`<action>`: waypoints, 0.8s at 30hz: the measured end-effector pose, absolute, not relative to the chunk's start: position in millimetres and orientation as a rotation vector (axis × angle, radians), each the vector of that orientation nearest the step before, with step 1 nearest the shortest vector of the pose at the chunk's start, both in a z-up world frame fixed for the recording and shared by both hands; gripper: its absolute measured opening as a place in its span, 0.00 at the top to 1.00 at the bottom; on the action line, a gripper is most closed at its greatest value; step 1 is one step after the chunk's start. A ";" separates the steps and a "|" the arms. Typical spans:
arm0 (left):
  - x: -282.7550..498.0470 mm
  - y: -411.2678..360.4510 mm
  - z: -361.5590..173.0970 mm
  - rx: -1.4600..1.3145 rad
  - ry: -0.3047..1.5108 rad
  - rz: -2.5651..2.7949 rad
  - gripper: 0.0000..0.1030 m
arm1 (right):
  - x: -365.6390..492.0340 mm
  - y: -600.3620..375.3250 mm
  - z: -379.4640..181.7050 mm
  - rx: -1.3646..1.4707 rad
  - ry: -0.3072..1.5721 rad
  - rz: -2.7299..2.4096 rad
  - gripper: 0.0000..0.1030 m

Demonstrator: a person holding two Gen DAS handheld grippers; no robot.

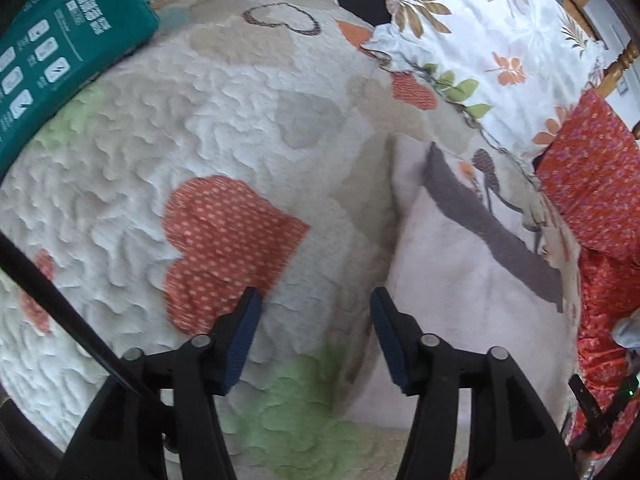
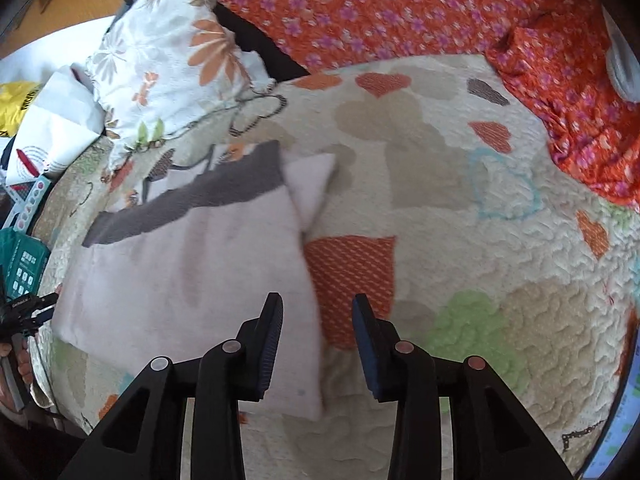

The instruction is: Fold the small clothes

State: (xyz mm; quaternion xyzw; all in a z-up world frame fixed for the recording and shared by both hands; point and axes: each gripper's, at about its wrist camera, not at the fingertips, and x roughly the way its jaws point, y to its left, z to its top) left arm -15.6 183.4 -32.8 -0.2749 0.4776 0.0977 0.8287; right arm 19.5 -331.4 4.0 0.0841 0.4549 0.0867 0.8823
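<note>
A small pale pink garment with a dark grey band lies flat on a quilted bedspread with heart patches. In the left wrist view my left gripper is open and empty, hovering over the quilt just left of the garment's edge. In the right wrist view the same garment lies at left with its grey band at the far side. My right gripper is open and empty, above the garment's right edge.
A teal package lies at the quilt's far left. A white floral pillow and an orange floral cloth lie beyond the quilt. The other gripper's tip shows at the left edge.
</note>
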 end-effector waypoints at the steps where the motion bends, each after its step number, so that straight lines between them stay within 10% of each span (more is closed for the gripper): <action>1: -15.5 181.1 -32.7 -0.582 1.009 0.201 0.41 | 20.3 -328.1 4.4 0.176 0.946 0.193 0.60; 18: 44.3 116.7 -46.2 -0.546 1.022 -0.017 0.27 | 28.5 -302.8 4.8 0.151 0.935 0.250 0.58; 19: 45.7 114.6 -45.9 -0.528 1.025 -0.010 0.30 | 29.0 -303.2 4.4 0.153 0.936 0.250 0.58; 21: 49.3 108.6 -43.8 -0.485 1.049 0.012 0.81 | 30.8 -304.2 4.8 0.154 0.935 0.246 0.58; 24: 47.4 107.1 -33.6 -0.513 1.035 0.029 0.88 | 32.3 -307.2 9.9 0.161 0.924 0.233 0.58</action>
